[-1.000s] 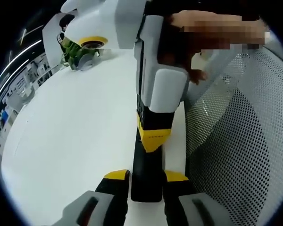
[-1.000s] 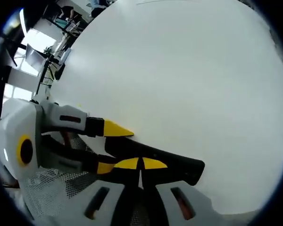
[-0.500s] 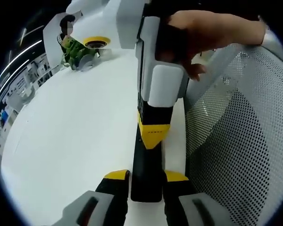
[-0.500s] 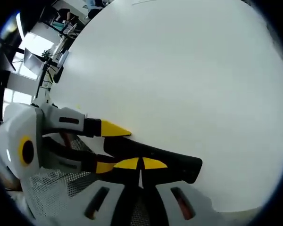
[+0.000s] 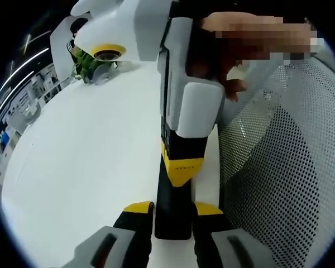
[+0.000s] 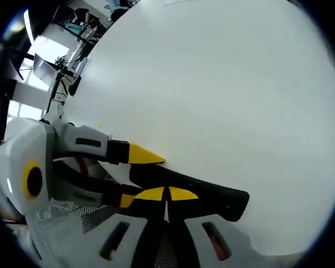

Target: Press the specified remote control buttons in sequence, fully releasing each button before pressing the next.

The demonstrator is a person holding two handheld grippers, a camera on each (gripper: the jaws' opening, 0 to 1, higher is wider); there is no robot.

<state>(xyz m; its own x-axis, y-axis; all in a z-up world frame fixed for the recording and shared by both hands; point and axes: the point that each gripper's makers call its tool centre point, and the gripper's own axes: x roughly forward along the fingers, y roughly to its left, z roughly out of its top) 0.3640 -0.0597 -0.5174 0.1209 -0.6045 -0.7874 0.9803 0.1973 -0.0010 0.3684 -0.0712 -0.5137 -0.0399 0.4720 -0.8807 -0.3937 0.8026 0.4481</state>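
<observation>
- One remote control [image 5: 173,209], a long, slim, matte black bar, lies flat on the table [image 5: 89,162] and runs straight ahead between the tips of the left claw [image 5: 173,211].
- The left claw is clamped on the remote's near end, its two yellow-tipped black fingers [image 5: 137,209] pressed against either long side.
- The right claw [image 5: 181,173] comes down from ahead onto the remote's top face; its yellow tips are brought together to a single point touching the black surface.
- In the right gripper view the right claw [image 6: 166,194] shows its yellow tips meeting with only a thin seam between them, resting on the remote control [image 6: 212,192], with the left claw [image 6: 135,173] gripping the remote from the left side.
- The buttons cannot be made out; the remote's top reads as plain black, and its middle is hidden under the right claw.
- The table is smooth, plain white and glossy.
- To the right of the left claw stands one chair back [image 5: 290,167] of pale mesh with fine round holes, cut off by the edge of the view.
- Far ahead, a small green plant [image 5: 89,64] sits partly hidden behind the right gripper's white plastic body.
- A hand [image 5: 234,50] holds the right gripper's body, partly blurred.
</observation>
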